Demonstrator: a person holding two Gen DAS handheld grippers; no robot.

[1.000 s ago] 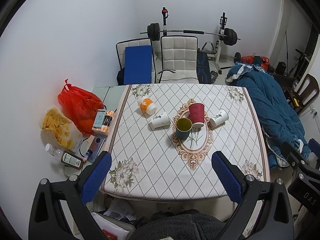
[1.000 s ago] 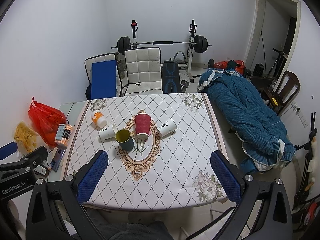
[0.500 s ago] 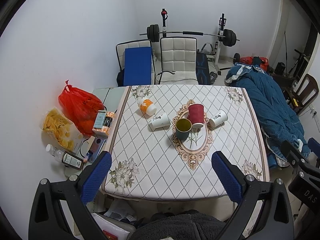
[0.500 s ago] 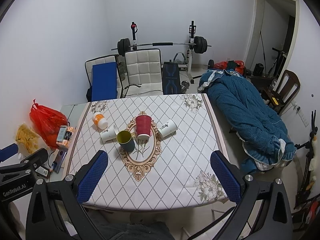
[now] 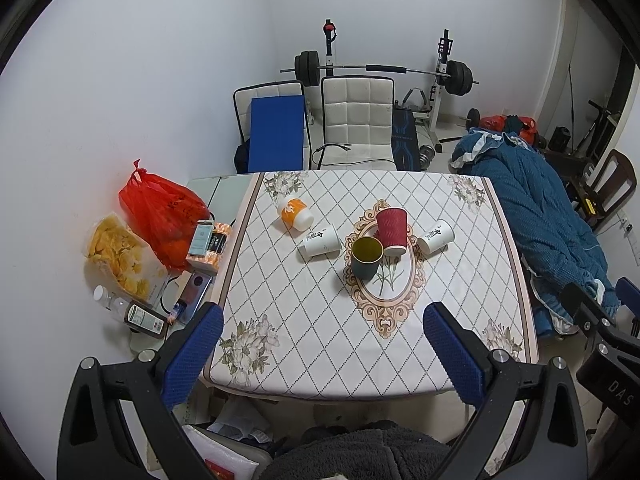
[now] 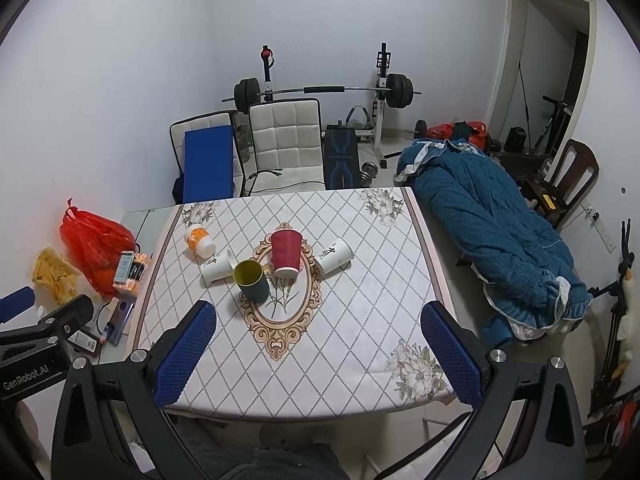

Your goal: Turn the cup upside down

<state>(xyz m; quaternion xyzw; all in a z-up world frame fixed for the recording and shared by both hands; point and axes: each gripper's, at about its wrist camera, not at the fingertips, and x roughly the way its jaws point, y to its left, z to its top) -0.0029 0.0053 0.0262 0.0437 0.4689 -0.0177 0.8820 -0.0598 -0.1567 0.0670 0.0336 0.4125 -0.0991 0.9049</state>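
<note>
A dark green cup with a yellow inside (image 5: 366, 257) (image 6: 252, 281) stands upright, mouth up, near the middle of the table (image 5: 320, 340) (image 6: 360, 320). A red ribbed paper cup (image 5: 393, 226) (image 6: 286, 253) stands upside down just behind it. Two white paper cups (image 5: 320, 240) (image 5: 437, 235) lie on their sides, and an orange and white cup (image 5: 295, 214) lies at the far left. My left gripper (image 5: 326, 354) and right gripper (image 6: 318, 354) are both open and empty, held high above the table's near edge.
A red bag (image 5: 160, 212), snack packs and bottles sit on a low surface left of the table. Two chairs (image 5: 356, 120) and a barbell rack stand behind it. A blue quilt (image 6: 492, 232) lies to the right.
Both views have shifted only slightly; the table sits a little lower in the frames. Nothing on the table has moved and both grippers stay open.
</note>
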